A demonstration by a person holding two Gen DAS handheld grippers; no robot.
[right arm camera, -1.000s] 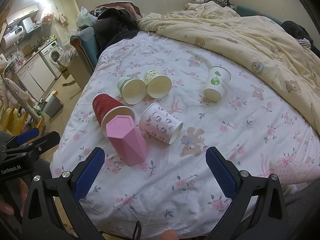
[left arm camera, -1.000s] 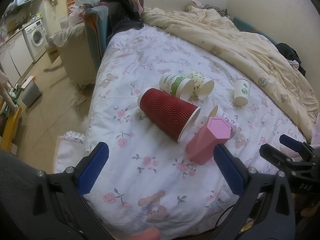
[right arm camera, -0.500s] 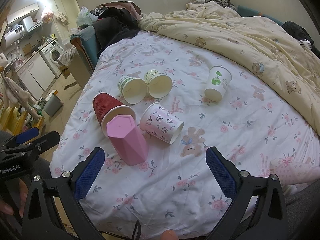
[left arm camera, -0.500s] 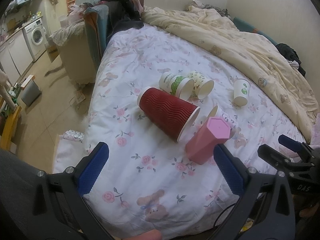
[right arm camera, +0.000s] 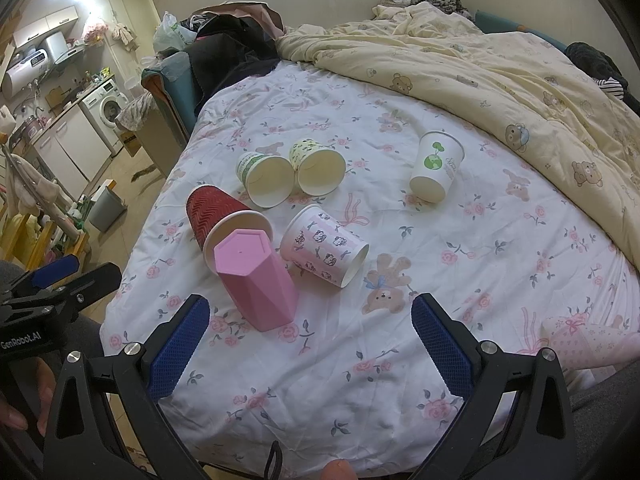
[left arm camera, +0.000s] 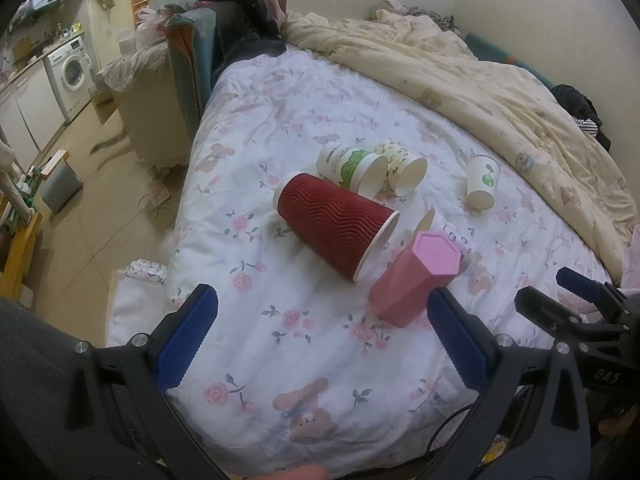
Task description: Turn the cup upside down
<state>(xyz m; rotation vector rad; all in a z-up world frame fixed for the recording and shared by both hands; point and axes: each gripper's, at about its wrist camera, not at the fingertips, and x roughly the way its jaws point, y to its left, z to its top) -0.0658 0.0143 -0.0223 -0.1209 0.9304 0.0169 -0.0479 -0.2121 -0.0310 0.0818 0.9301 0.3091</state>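
both the left gripper and right gripper gape wide and empty over the floral bed sheet, where a faceted hexagonal pink cup stands inverted beside a ribbed red cup lying sideways.

A: Log colours. Bed sheet?
B: White, pink roses, brown bears. Quilt pale yellow, bear print.
A: Cups ahead of the right hand-held gripper?
B: Faceted cup plain pink. Ribbed cup dark red, wavy ridges, white rim. Cartoon cup pink-white, small black-and-white figures.
A: Farther out?
B: Green-and-white cup; pale yellow cup, dark specks; white cup, green globe-and-sprout print.
A: Gripper pads?
B: Blue on black frames.
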